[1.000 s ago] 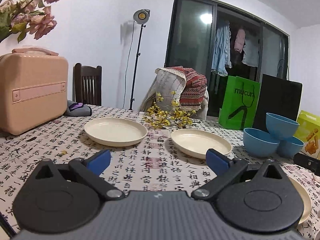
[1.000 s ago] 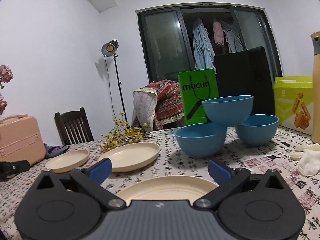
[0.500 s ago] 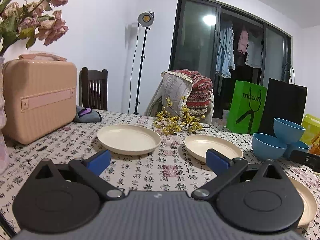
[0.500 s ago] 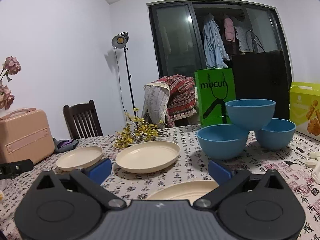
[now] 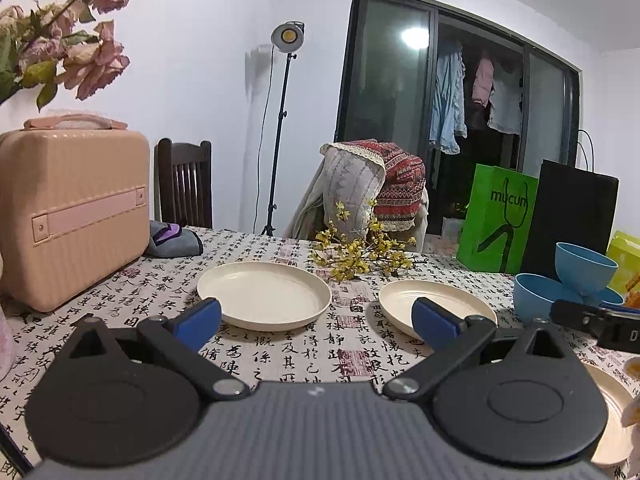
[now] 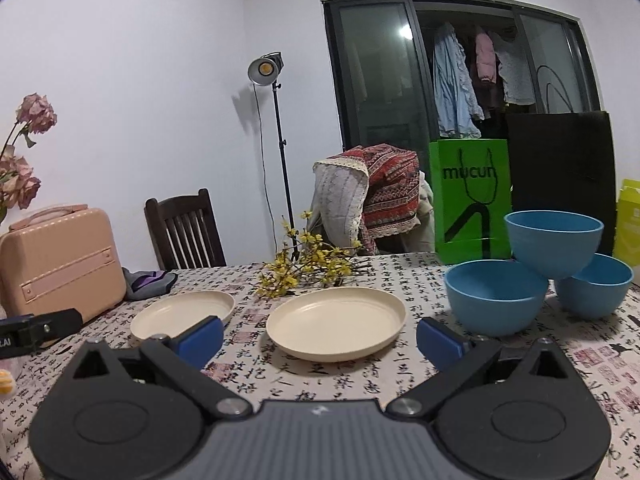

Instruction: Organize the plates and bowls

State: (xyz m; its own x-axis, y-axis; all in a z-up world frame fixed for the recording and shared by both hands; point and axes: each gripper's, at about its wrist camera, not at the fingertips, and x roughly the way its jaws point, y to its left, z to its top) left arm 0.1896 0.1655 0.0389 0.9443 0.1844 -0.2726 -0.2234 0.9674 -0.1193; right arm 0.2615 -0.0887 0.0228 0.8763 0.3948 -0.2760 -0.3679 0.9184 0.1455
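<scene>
My left gripper and right gripper both gape empty; a cream plate lies just ahead of the right one.

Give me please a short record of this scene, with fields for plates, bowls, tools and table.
plates: left plate, middle plate, near plate; all cream, none stacked
bowls: three blue; top bowl rests on front bowl and back bowl
left tool: open, empty
right tool: open, empty
table: calligraphy-print cloth
</scene>
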